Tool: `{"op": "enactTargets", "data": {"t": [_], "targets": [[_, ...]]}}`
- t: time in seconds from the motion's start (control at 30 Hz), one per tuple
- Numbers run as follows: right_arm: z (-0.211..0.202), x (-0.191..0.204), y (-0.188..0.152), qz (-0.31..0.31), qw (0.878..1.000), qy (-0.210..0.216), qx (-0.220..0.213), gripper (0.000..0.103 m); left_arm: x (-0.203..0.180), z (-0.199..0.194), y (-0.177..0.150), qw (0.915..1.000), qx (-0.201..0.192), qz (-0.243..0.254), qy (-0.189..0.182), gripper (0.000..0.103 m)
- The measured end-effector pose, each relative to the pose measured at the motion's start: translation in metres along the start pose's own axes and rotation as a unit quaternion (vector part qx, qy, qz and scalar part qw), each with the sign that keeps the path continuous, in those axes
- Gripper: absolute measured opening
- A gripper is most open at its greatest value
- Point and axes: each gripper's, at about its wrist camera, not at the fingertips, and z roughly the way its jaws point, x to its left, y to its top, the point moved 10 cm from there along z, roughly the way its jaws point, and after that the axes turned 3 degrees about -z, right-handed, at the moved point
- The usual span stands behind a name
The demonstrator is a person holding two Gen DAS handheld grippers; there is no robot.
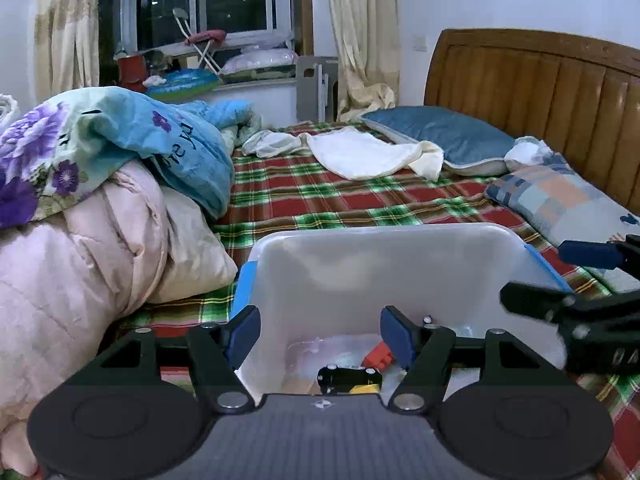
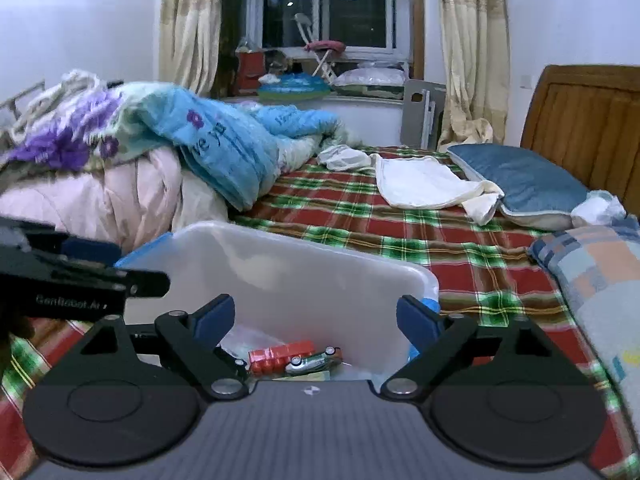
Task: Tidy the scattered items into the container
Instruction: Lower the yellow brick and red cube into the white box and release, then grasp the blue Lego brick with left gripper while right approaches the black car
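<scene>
Cool, bluish indoor light fills both of my views evenly, while the window [image 1: 208,4] behind the curtains [image 1: 362,36] is black but for one small bright reflection, so the light comes from inside the room and leaves only soft, weak shadows on the plaid bedsheet [image 1: 320,200]. The fisheye lenses bow the headboard [image 1: 540,92] and darken every corner, and the white container [image 1: 384,264] shows a mild sheen on its translucent wall without harsh glare. My right gripper [image 1: 568,280] is smeared by motion in the left wrist view, the floral quilt [image 2: 76,136] is blurred at the left of the right wrist view, and my left gripper [image 1: 320,334] stays sharp close to its lens.
</scene>
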Motion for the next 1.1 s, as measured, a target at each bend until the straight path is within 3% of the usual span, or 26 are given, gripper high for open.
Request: {"op": "enactTargets", "data": {"t": [0.13,0.23,0.3,0.4,0.53,0.77,1.1], "targets": [[-0.049,0.002,-0.007,0.022,0.999,0.01,-0.04,0.09,-0.002,-0.043,-0.028,0.9998,-0.014,0.001,-0.01,0.071],[-0.083,0.009,-0.042,0.028,0.999,0.006,-0.044,0.09,-0.011,-0.078,-0.074,0.9997,-0.016,0.015,-0.015,0.073],[-0.095,0.013,-0.075,0.029,0.999,-0.006,-0.027,0.089,-0.023,-0.091,-0.113,0.9995,0.001,0.023,-0.023,0.073],[-0.1,0.019,-0.126,0.048,0.999,-0.01,0.015,0.078,-0.044,-0.104,-0.163,0.9987,0.026,0.03,-0.033,0.073],[-0.106,0.014,-0.158,0.069,0.997,-0.016,0.033,0.074,-0.065,-0.112,-0.205,0.9972,0.043,0.047,-0.039,0.073],[-0.101,0.012,-0.169,0.07,0.997,-0.001,0.027,0.074,-0.079,-0.096,-0.224,0.9963,0.065,0.049,-0.026,0.073],[-0.096,0.013,-0.169,0.062,0.998,0.01,0.014,0.072,-0.089,-0.077,-0.216,0.9972,0.056,0.033,-0.037,0.073]]}}
